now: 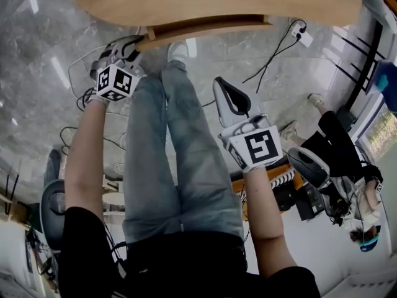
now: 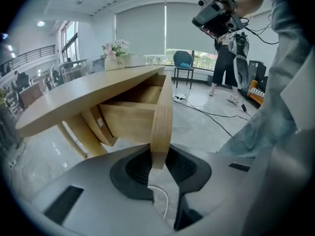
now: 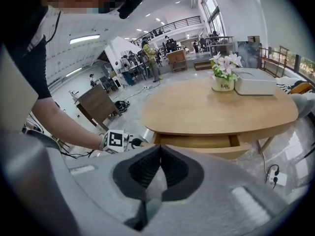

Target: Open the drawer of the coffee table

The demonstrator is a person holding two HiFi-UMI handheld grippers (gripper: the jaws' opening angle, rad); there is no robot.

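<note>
Pinching entry 1: left gripper (image 2: 158, 162), its 2 jaws closed on the near end of the drawer front (image 2: 162, 114), a thin curved wooden panel standing on edge between the ribbed black pads. The marker cube (image 1: 115, 82) on its back has black squares on white.

Entry 2: right gripper (image 3: 159, 155), jaws pressed together with nothing between them. It is held off the table, well apart from the left gripper, and faces the table's long side.

Entry 3: drawer (image 3: 197, 141), light wood, pulled partly out from under the top of the coffee table (image 3: 216, 109). Its inside shows as a gap behind the front.

Entry 4: the coffee table itself has an oval light-wood top and slanted wooden legs.

Entry 5: on the top stands 1 cream flower pot (image 3: 225, 85) lettered "Life", with pink and white blooms. Just beside it is 1 white box (image 3: 256, 81); no print on it can be read.

Entry 6: floor (image 1: 37, 73), glossy grey marbled tile, with black cables and 1 white power strip (image 1: 303, 36) beyond the table.

Entry 7: the person wears blue jeans (image 1: 180, 166) and a black top, forearms bare.

Entry 8: the room is a large open hall.
- A wide window has grey roller blinds (image 2: 142, 31), with 1 blue-seated chair (image 2: 183, 63) before it.
- A railed mezzanine (image 3: 167, 23) runs along the far end.
- Desks and several standing people are in the distance.
</note>
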